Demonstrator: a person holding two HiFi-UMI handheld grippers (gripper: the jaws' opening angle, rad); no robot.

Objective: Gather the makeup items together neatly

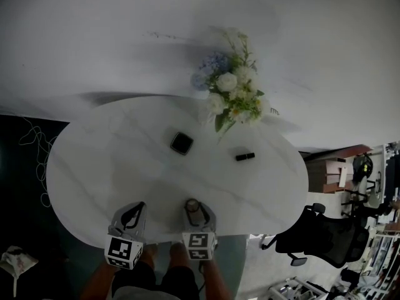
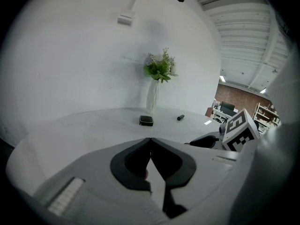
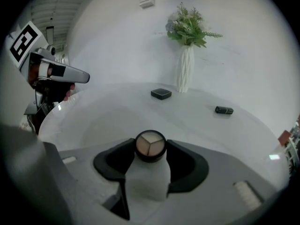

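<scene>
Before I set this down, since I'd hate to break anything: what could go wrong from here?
The round palette is pinched only by its edge in the right gripper, near the table's front edge. It could slip and drop. The lipstick lies on its side and may roll if nudged. The vase stands close to the black compact, so a long reach there might tip it.

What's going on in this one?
A person works at a white table with a gripper in each hand. The right gripper is clamped on a round palette over the near edge. The left gripper is shut and empty. A black compact and a lipstick lie apart farther back, near a vase.
</scene>
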